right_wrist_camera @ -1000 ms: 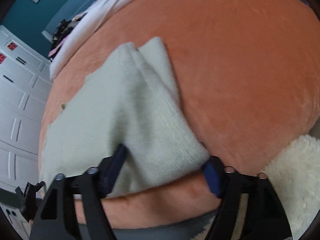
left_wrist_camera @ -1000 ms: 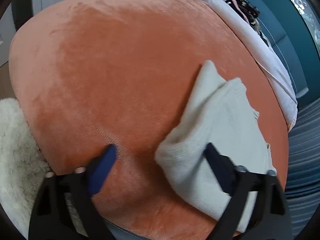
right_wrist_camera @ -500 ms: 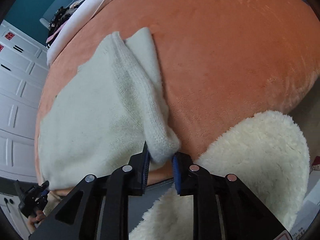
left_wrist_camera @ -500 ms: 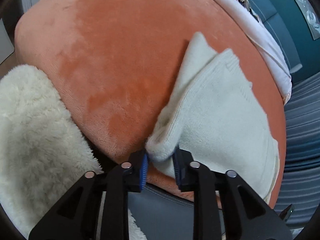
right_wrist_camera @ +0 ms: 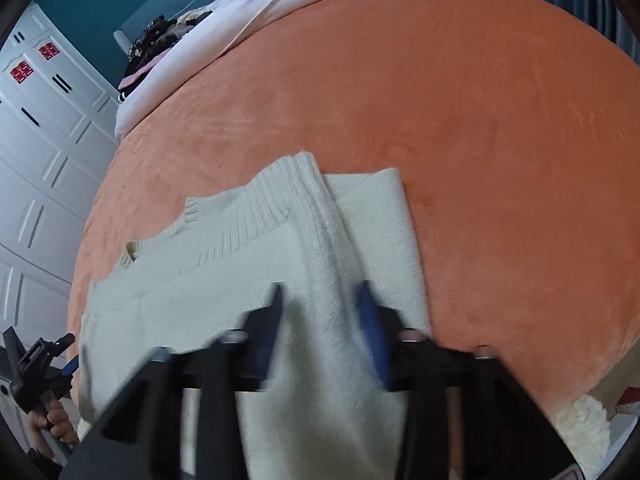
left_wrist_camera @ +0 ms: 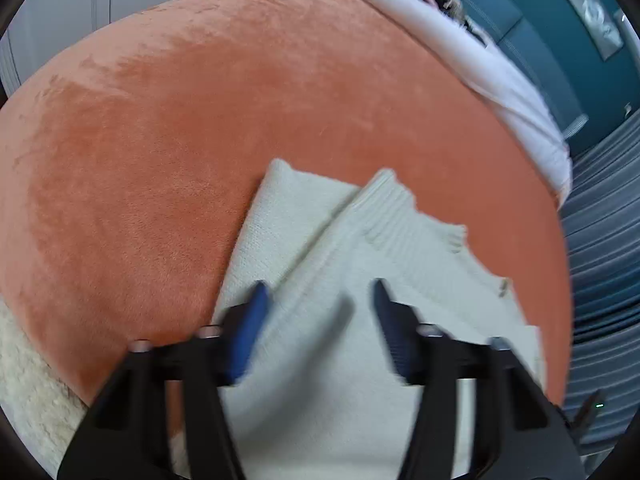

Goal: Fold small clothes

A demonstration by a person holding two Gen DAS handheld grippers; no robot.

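A bedroom with teal walls and white cupboard doors, and in the middle of it a big orange plush bed cover (left_wrist_camera: pixel 200 128) that serves as the folding surface.

From the left wrist view, a cream knitted sweater (left_wrist_camera: pixel 400 248) lies on the near part of that cover, its ribbed hem pointing away and a folded-in flap showing beside it. The left gripper (left_wrist_camera: pixel 318 292) hangs over the sweater's near end with its blue-padded jaws set narrowly but visibly apart. Cloth fills the space between them, yet the blur keeps me from telling whether the pads are pinching it. A white sheet (left_wrist_camera: pixel 480 64) lies along the cover's far edge, and a fluffy cream rug (left_wrist_camera: pixel 24 380) sits below the cover's near edge.

From the right wrist view, the same sweater (right_wrist_camera: pixel 224 264) spreads across the near part of the cover (right_wrist_camera: pixel 440 100), with a raised ridge of knit running up from the right gripper (right_wrist_camera: pixel 320 294). Its jaws look to be clamped on that ridge, most likely so the near end can be carried over toward the hem. The other hand (right_wrist_camera: pixel 56 424) with its gripper shows at the sweater's far corner.
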